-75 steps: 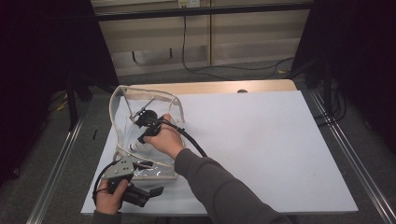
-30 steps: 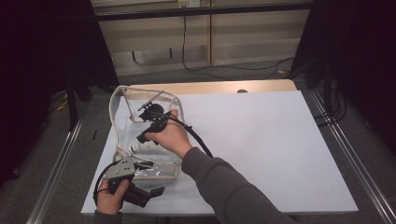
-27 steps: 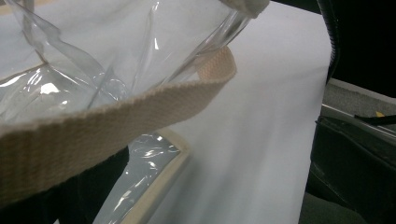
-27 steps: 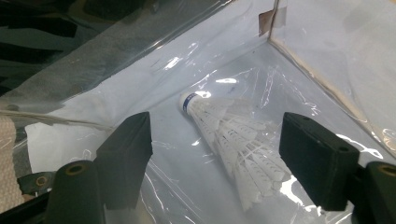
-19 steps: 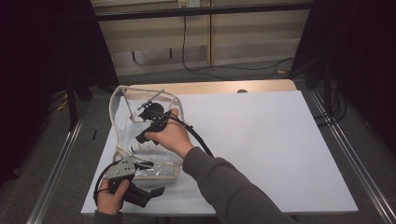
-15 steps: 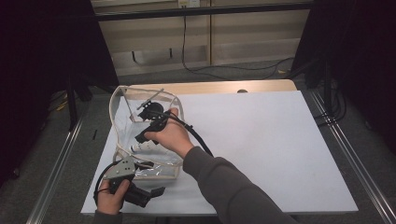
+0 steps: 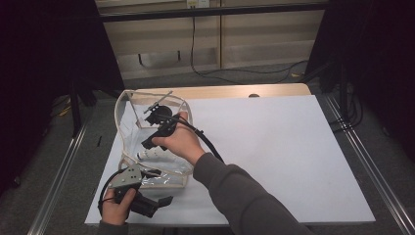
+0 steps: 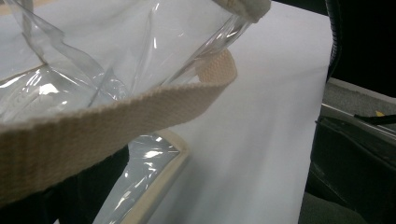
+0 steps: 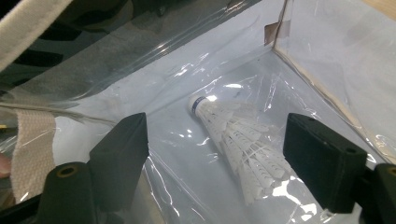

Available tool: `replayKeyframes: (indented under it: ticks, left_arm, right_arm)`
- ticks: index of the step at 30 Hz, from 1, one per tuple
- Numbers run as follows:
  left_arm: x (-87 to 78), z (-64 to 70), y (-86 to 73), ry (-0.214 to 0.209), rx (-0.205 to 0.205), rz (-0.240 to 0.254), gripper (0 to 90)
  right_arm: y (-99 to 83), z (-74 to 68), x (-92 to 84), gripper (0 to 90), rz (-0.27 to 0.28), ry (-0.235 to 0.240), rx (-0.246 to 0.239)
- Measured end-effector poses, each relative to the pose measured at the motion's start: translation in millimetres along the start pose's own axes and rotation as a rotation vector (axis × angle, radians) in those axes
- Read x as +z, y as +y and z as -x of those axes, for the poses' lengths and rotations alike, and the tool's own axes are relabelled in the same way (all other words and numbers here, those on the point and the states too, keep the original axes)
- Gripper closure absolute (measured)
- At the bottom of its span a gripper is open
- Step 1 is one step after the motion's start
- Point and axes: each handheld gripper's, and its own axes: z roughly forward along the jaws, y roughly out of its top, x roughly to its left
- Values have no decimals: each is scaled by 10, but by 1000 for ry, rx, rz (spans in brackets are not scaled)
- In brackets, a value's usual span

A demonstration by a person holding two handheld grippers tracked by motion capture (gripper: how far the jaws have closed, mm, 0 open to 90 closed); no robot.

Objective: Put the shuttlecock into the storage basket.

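In the high view, a clear plastic bag (image 7: 128, 128) with beige webbing trim stands at the left middle of the frame on the white table (image 7: 274, 156). The right gripper (image 7: 159, 117) reaches in through the bag's open top, its jaws pointing down and toward the upper left of the frame. In the right gripper view the two black jaws stand well apart with nothing pressed between them; they have just been opening a little further. A white shuttlecock (image 9: 233, 140) lies on the bag's floor between and just beyond those jaws. Its long axis runs from the cork at upper left of that frame to the feather skirt at lower right, so the skirt is the nearer end and the jaws straddle it loosely without touching.

The left gripper (image 7: 147, 204) sits at the lower left of the high view, at the bag's near edge. In the left gripper view the beige strap (image 8: 116, 112) crosses close to the camera and hides the jaws, so I cannot tell whether they are clamped on it.

The right hand is plainly the nearer one to the shuttlecock; withdrawing calls for lifting straight out along the bag's opening.
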Motion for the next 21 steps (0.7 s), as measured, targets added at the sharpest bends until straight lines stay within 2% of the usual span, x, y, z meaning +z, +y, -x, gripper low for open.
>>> replayKeyframes:
  ticks: [21]
  left_arm:
    - [2, 13, 4, 3, 0, 4, 43]
  right_arm:
    - [33, -10, -168, 158, 27, 4, -10]
